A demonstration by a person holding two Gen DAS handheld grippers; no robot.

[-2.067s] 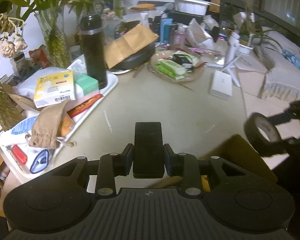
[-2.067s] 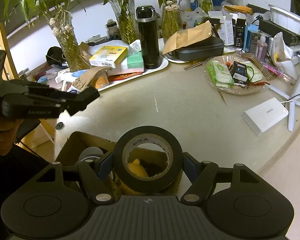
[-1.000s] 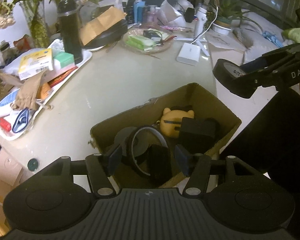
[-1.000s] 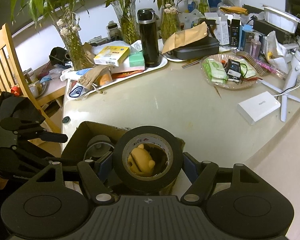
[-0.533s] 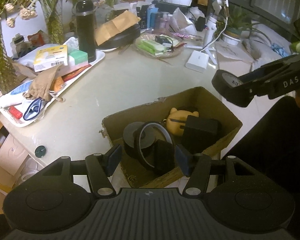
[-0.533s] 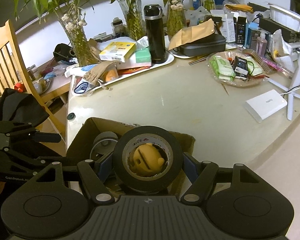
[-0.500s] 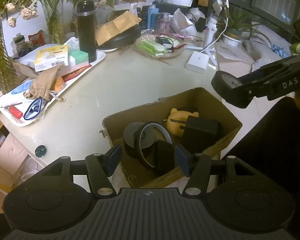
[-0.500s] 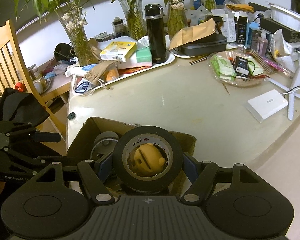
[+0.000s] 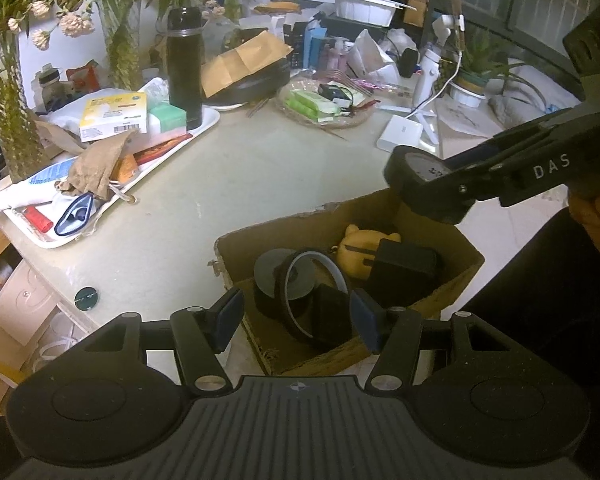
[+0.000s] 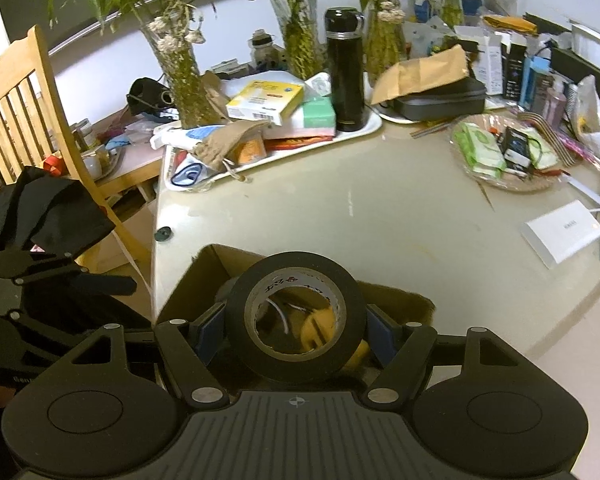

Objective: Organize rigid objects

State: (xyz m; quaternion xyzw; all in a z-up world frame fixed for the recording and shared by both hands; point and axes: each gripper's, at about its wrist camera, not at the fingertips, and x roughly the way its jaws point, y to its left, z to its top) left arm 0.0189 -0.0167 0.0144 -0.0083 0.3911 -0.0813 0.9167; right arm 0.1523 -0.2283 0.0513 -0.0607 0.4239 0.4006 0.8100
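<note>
A cardboard box [image 9: 300, 222] stands at the table's near edge. It holds a grey tape roll [image 9: 270, 272], a thin black ring [image 9: 340, 276], a yellow bear toy [image 9: 356, 246] and a black block [image 9: 404, 268]. My left gripper [image 9: 296, 318] hovers over the box's near side, open, with nothing between its blue pads [image 9: 229, 316]. My right gripper [image 10: 296, 332] is shut on a black tape roll [image 10: 296, 280], held above the box [image 10: 198, 280]. In the left wrist view that tape roll [image 9: 418, 168] hangs over the box's far right corner.
A white tray [image 10: 356, 130] with boxes, a pouch and a black flask [image 10: 345, 68] sits at the back left. A glass dish [image 10: 496, 184] of packets, a white flat box [image 10: 562, 230] and vases stand behind. A wooden chair [image 10: 16, 116] is on the left.
The black slab my left gripper held two seconds ago now lies in the box, and that gripper is empty. My right gripper has carried the tape roll sideways over the box.
</note>
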